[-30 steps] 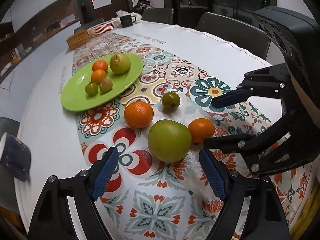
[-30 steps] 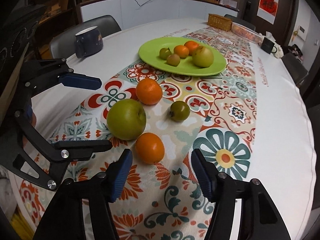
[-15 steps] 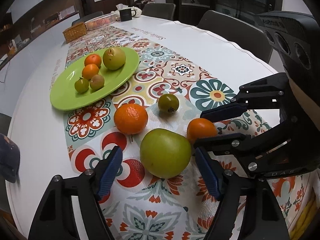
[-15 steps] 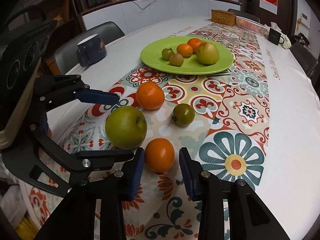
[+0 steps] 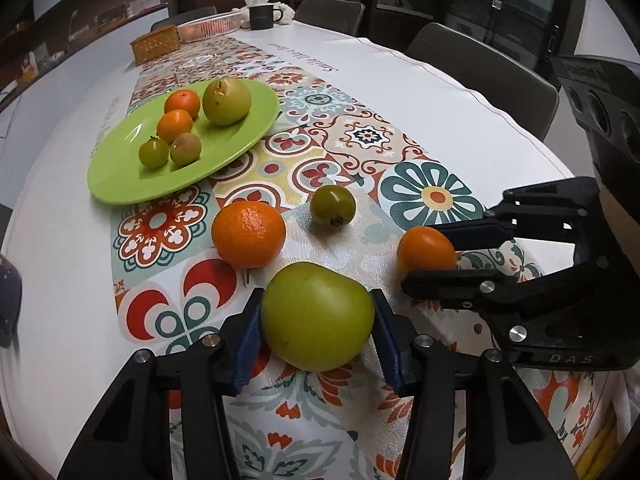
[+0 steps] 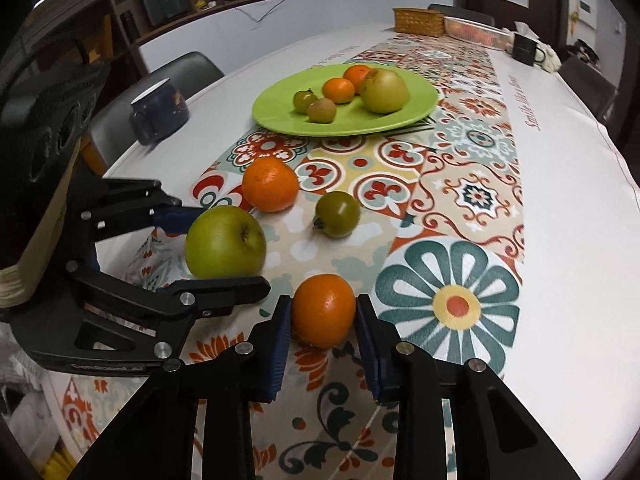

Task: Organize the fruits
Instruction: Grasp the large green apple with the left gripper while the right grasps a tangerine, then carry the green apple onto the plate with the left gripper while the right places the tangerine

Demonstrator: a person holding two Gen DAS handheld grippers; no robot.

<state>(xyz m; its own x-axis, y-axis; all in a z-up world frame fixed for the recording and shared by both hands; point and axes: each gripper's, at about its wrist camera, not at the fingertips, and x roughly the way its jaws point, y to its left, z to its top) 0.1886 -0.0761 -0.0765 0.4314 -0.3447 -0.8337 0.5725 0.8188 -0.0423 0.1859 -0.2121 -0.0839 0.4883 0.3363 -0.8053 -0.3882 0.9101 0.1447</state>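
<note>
Left wrist view, nearest first: the left gripper (image 5: 316,332) has its blue pads (image 5: 246,338) pressed against both sides of the big green apple (image 5: 318,316), which sits on the patterned table runner (image 5: 400,148). A second ago these jaws stood wide with the apple lying ahead of them; they have just been closing and now clamp it. Just right of the apple, the right gripper (image 5: 452,258) comes in from the side and pinches the small orange (image 5: 426,250) between its fingers. Beyond lie a larger mandarin (image 5: 248,234) and a small green tomato (image 5: 333,205), apart from each other and untouched, in the same spots as before. Farther back the green plate (image 5: 120,188) holds five fruits: two small oranges, a yellow-green pear-like fruit, a green tomato and a brownish fruit. A wicker basket (image 5: 156,44) and a dark mug (image 5: 262,17) stand at the far end of the table.

From the right wrist view, the right gripper (image 6: 323,318) grips the small orange (image 6: 323,310) at its sides; earlier the jaws were spread well clear of it, and they have since closed onto it. The left gripper (image 6: 208,252) shows at left around the green apple (image 6: 225,242). A navy mug (image 6: 160,108) stands on the white tablecloth (image 6: 580,240) left of the plate (image 6: 420,108).
</note>
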